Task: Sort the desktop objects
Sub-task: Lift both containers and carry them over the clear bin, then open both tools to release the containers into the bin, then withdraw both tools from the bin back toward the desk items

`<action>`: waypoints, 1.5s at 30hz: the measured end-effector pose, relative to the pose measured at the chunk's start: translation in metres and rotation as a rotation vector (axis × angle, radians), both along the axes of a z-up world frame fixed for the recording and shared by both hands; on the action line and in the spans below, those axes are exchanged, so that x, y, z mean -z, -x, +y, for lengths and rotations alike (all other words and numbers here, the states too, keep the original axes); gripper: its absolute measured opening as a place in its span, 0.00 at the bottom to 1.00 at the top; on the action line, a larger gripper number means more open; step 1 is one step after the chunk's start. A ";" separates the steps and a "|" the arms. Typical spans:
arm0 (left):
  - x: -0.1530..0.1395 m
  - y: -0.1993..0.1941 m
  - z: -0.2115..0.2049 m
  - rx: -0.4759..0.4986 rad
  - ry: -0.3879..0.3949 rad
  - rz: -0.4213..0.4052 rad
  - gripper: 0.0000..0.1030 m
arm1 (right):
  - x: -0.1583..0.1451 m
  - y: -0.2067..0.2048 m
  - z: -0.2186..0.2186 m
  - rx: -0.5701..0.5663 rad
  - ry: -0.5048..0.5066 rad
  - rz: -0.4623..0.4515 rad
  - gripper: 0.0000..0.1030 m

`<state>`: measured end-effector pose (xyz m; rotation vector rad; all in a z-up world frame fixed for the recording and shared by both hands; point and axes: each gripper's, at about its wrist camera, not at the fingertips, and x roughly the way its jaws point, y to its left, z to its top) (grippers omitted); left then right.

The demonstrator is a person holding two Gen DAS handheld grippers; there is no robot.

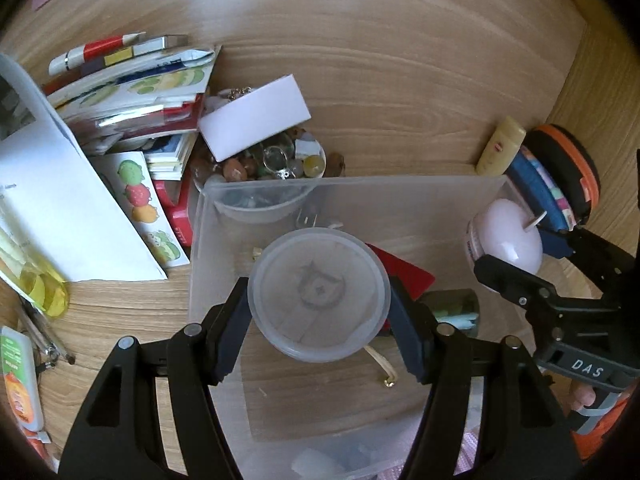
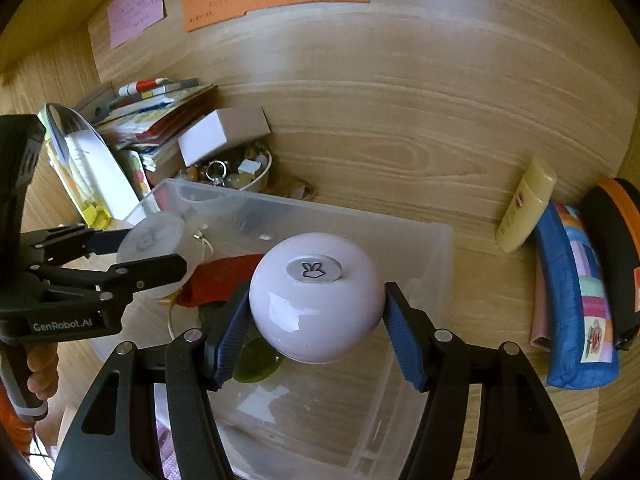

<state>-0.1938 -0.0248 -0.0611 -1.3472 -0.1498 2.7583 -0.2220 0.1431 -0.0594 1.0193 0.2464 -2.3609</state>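
My left gripper (image 1: 318, 304) is shut on a round frosted plastic tub (image 1: 319, 294) and holds it over a clear plastic bin (image 1: 400, 196). My right gripper (image 2: 316, 312) is shut on a pale pink round ball-shaped object (image 2: 316, 300) with a rabbit emblem, above the same bin (image 2: 432, 264). In the left wrist view the pink ball (image 1: 510, 236) shows at the bin's right side, held by the right gripper (image 1: 520, 264). In the right wrist view the left gripper (image 2: 132, 254) holds the tub (image 2: 154, 246) at the bin's left. A red item (image 2: 224, 280) lies inside the bin.
A bowl of stones and trinkets (image 1: 264, 164) with a white box (image 1: 256, 118) on it sits behind the bin. Books and papers (image 1: 120, 92) pile at the left. A cream tube (image 2: 524, 210), blue pouch (image 2: 576, 300) and black-orange case (image 2: 616, 256) lie right.
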 end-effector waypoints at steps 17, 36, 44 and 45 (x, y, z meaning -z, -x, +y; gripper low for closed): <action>0.003 0.005 0.008 0.022 0.042 -0.025 0.63 | 0.011 -0.013 -0.022 -0.025 -0.091 0.076 0.59; -0.038 -0.019 0.009 0.003 0.120 0.080 0.81 | 0.000 -0.025 -0.019 -0.030 -0.057 0.146 0.81; -0.048 -0.038 0.006 -0.043 0.149 0.107 0.92 | -0.003 -0.031 -0.024 -0.053 -0.079 0.158 0.91; -0.050 -0.042 0.006 -0.044 0.147 0.114 0.92 | -0.005 -0.032 -0.023 -0.060 -0.075 0.156 0.91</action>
